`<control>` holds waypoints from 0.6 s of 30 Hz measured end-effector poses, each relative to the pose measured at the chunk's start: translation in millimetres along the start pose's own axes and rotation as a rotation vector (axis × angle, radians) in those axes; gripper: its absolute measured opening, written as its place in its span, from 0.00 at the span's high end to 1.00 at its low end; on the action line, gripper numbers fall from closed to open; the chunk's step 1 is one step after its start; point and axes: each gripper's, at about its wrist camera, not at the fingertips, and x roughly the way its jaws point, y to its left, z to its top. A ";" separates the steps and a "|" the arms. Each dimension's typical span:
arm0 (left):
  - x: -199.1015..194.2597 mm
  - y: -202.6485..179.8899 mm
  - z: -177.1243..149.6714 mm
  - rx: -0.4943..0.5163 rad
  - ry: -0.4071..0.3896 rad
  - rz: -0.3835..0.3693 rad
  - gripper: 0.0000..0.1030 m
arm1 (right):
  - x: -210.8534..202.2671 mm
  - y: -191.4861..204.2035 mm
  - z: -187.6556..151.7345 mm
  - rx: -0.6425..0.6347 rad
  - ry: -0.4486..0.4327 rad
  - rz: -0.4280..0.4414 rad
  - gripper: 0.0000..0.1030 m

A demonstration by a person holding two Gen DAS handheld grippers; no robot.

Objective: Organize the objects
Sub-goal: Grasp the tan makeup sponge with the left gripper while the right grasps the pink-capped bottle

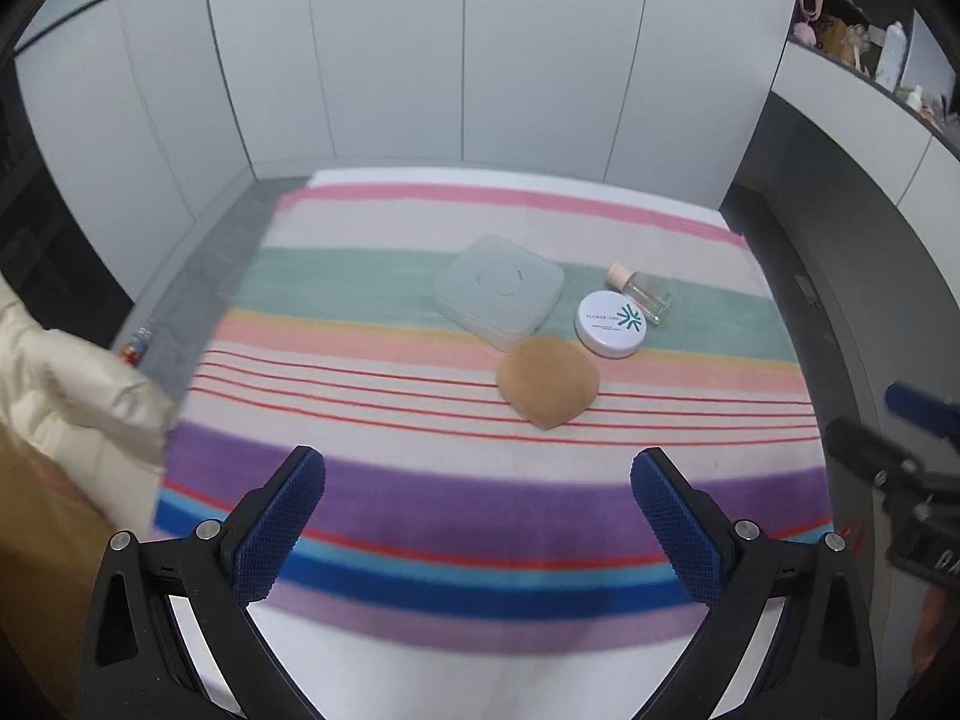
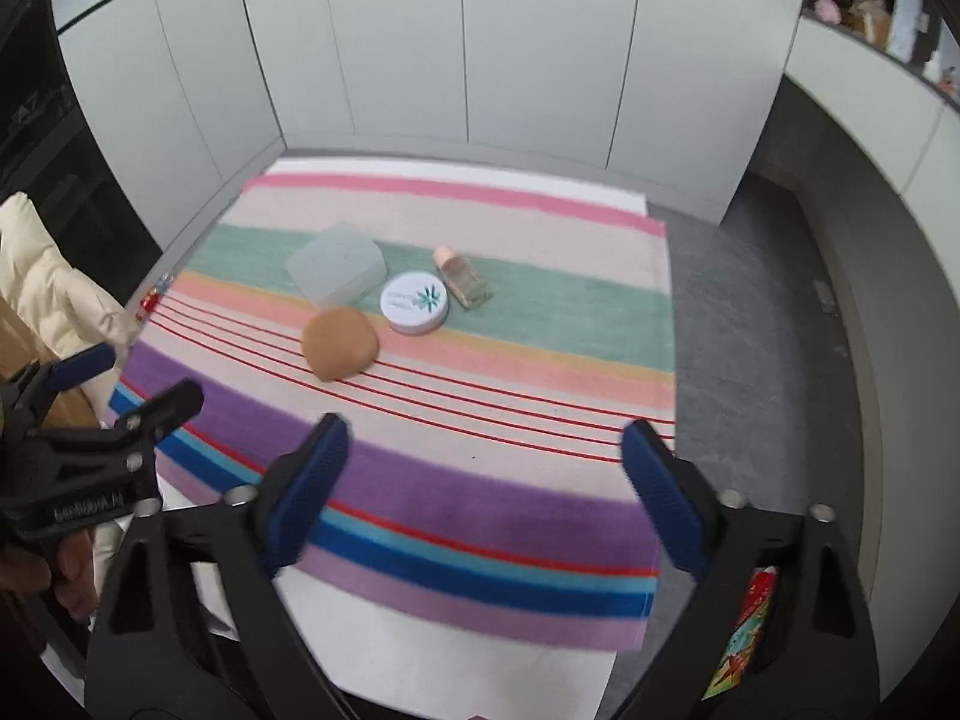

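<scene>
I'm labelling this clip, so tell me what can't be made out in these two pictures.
- Shelf clutter, left view: small, cut by the edge.
- Lettering on the round tin, right view: blurred.
- Inside the plastic box: lid cloudy.
- Colourful packet, right view: behind the gripper arm.

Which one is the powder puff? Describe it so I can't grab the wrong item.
On the striped cloth, four items cluster near the green band. The puff is the tan, rounded pad nearest the tools, lying on the thin red lines. Unlike the white round tin, clear box and small bottle, it is soft-looking and unmarked.
</scene>
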 end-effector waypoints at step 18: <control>132.3 -44.9 16.0 0.089 0.054 -0.020 0.24 | 159.0 -23.5 20.7 -0.007 0.083 0.026 0.25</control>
